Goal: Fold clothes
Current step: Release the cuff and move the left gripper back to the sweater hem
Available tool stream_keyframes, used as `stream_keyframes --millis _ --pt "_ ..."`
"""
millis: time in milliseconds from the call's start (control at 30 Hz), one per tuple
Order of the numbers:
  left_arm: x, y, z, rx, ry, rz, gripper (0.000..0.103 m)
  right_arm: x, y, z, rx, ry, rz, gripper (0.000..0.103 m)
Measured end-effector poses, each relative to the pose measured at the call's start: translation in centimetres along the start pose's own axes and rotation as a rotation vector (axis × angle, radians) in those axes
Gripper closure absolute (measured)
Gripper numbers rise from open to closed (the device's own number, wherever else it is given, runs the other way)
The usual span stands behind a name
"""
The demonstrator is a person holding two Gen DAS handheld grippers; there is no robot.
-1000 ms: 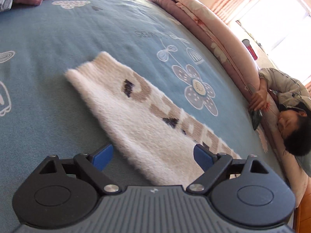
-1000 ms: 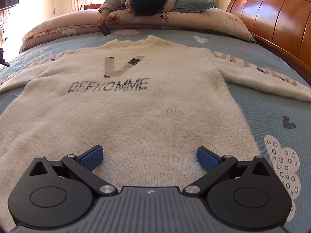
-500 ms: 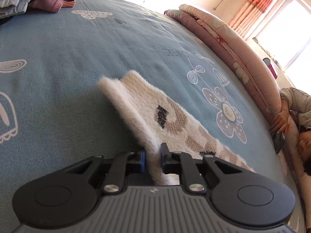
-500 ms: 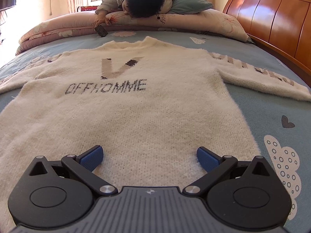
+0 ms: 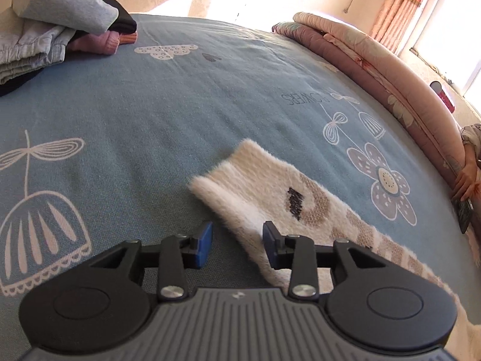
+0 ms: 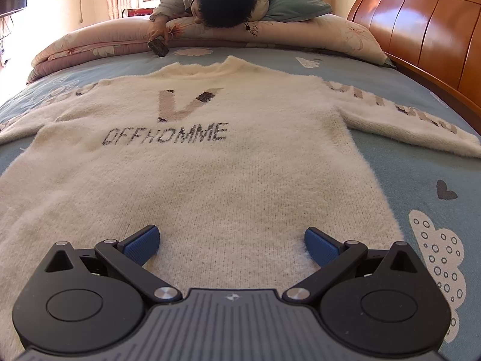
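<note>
2 grippers' fingers apart, left (image 5: 237,245) opening at sleeve (image 5: 270,192), clothes pile (image 5: 60,21) beyond.

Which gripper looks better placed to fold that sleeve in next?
Probably the left gripper: it sits right at the sleeve, jaws opening with its edge between them. The right gripper hovers open over the sweater's hem.

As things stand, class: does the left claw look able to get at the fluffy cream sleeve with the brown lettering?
Probably yes. The left claw, its jaws opening, has the sleeve edge lying between them on the blue bedsheet, nothing in between.
</note>
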State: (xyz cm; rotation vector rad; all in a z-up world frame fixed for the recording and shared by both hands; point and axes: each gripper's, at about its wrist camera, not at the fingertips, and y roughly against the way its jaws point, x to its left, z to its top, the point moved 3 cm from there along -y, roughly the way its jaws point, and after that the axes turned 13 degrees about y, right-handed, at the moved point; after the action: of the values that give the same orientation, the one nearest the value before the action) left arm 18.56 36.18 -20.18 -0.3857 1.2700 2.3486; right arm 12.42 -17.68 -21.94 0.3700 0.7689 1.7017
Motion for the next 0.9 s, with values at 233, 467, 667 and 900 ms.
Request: stream_keyframes --millis 233,467,667,900 --pt "-8.7 2.3 -4.0 0.262 -0.197 -0.205 0.038 0.0 0.0 0.0 0.001 0.001 -0.001 0.000" --pt "-16.0 0.5 -10.5 0.431 -0.380 -0.238 0.038 0.0 0.1 0.0 0.001 0.003 0.003 0.000" --pt "-15.9 -1.7 -10.1 0.447 -0.417 -0.157 0.037 -0.1 0.1 0.0 0.001 0.003 0.008 0.000" --pt "-11.6 -3.6 -5.3 0.396 -0.235 -0.126 0.036 0.0 0.1 -0.1 0.001 0.004 0.006 0.000"
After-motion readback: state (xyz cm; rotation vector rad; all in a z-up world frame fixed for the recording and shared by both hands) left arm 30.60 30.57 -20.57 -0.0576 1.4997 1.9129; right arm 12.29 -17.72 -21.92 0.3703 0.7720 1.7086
